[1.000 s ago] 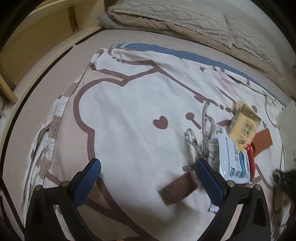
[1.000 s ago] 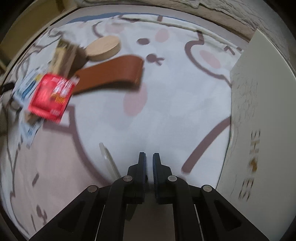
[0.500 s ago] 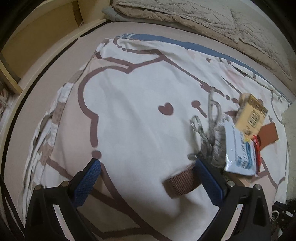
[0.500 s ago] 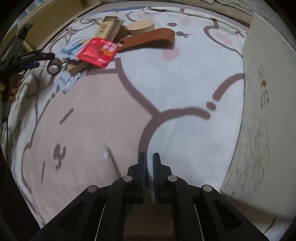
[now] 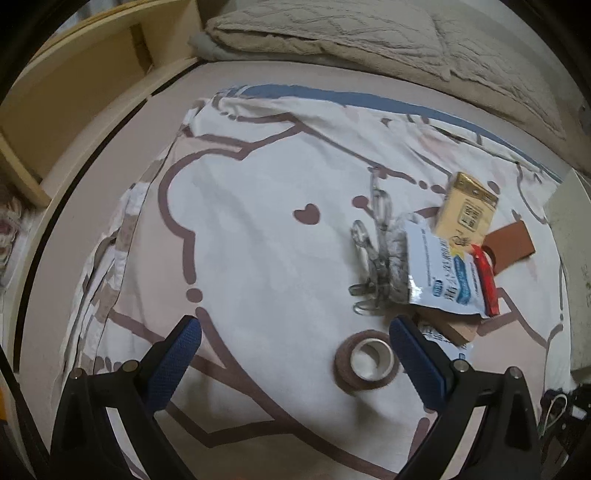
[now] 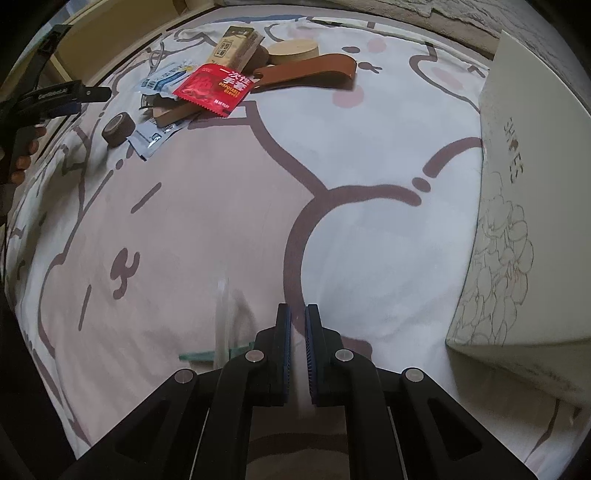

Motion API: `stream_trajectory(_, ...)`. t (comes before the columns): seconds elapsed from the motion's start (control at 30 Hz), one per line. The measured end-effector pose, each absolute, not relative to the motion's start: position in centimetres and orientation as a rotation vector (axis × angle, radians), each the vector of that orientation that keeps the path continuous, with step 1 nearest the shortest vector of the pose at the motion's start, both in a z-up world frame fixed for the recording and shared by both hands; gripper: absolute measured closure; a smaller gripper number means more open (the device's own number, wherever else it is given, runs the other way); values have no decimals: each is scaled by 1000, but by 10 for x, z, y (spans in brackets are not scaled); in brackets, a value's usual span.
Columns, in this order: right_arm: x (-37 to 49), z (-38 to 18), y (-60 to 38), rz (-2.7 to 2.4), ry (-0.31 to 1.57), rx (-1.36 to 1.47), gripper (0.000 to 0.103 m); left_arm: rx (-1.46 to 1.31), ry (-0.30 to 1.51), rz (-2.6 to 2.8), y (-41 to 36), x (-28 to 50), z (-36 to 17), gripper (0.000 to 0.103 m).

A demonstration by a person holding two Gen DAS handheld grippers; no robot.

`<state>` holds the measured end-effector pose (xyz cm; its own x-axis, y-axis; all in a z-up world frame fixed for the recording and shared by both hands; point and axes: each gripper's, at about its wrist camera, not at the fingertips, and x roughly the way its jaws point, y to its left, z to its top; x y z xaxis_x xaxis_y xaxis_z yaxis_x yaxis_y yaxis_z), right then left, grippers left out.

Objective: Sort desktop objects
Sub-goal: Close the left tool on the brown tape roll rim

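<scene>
Tape roll (image 5: 366,359) lies flat on a cartoon-bear bedsheet (image 5: 258,258) just inside the wide-open left gripper (image 5: 295,328); right gripper (image 6: 297,314) hovers nearly closed, empty, beside a white box (image 6: 524,184)

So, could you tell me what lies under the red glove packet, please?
The red glove packet overlaps a blue-white pouch and a wooden block; anything deeper is hidden.

Sheet (image 5: 258,258): cartoon-printed, spread over the bed.
Blanket (image 5: 369,33): beige, bunched beyond the sheet.
Shelf (image 5: 74,92): wooden, left of the sheet.
</scene>
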<state>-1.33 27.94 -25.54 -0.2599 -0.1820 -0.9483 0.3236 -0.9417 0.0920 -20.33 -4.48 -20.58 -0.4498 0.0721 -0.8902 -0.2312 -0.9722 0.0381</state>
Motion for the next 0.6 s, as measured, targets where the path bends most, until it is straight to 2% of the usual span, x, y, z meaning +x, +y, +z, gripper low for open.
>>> stream_trajectory(0.43,9,-257,272,-2271,208,1640,95,-1748,182,2412,-47,-208,-240,1)
stream_trajectory(0.53,12,-257,271,-2271,208,1634,95,-1759,196,2393,-42,-207,-244,8)
stream_trajectory(0.6,14,-257,270,-2271,208,1629,95,-1778,197,2367,-39,-207,-247,26)
